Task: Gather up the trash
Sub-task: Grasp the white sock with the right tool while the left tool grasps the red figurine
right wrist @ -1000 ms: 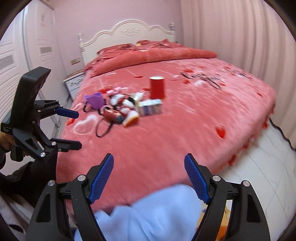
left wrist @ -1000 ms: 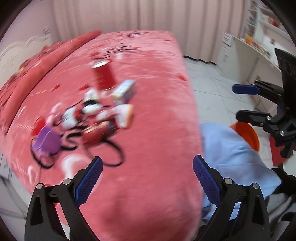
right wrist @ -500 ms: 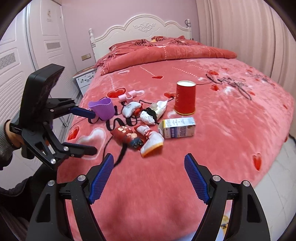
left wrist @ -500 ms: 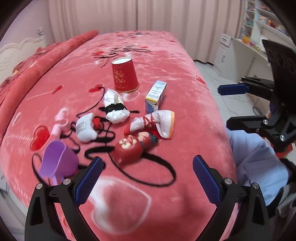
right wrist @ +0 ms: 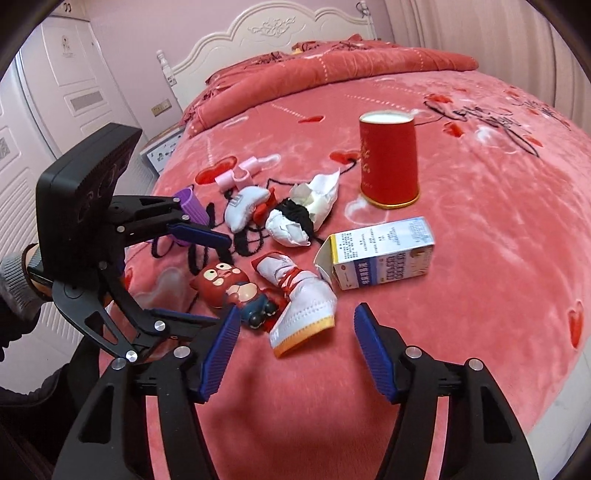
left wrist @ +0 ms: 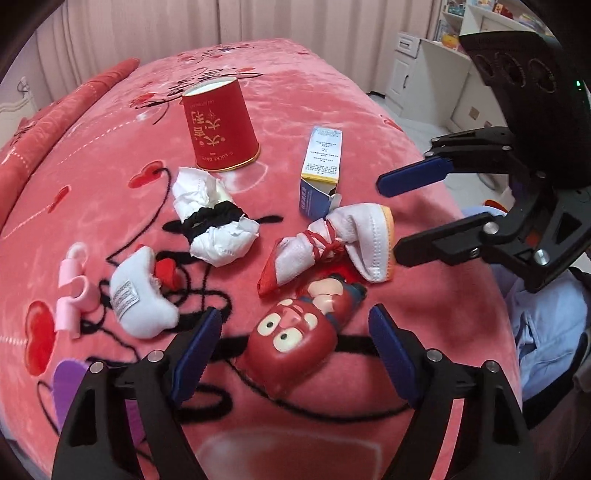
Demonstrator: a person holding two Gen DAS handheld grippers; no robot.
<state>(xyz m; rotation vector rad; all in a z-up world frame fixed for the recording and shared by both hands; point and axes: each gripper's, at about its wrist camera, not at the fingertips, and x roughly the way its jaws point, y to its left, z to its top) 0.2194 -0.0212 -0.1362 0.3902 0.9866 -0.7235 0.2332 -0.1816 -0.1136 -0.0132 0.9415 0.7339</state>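
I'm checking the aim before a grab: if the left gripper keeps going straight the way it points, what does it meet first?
Most likely the red cartoon toy, which lies on the bed straight ahead of the left gripper and between its closing jaws, not yet pinched. Depth is hard to judge through the fisheye.

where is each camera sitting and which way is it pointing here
Left wrist: sits on the left gripper, its jaws closing, angled down at the bed; the red toy lies nearest, right gripper at right.
Right wrist: sits on the right gripper, its jaws closing, facing the headboard; left gripper and a sleeve at left.
Shared: red cup, small box, toy.
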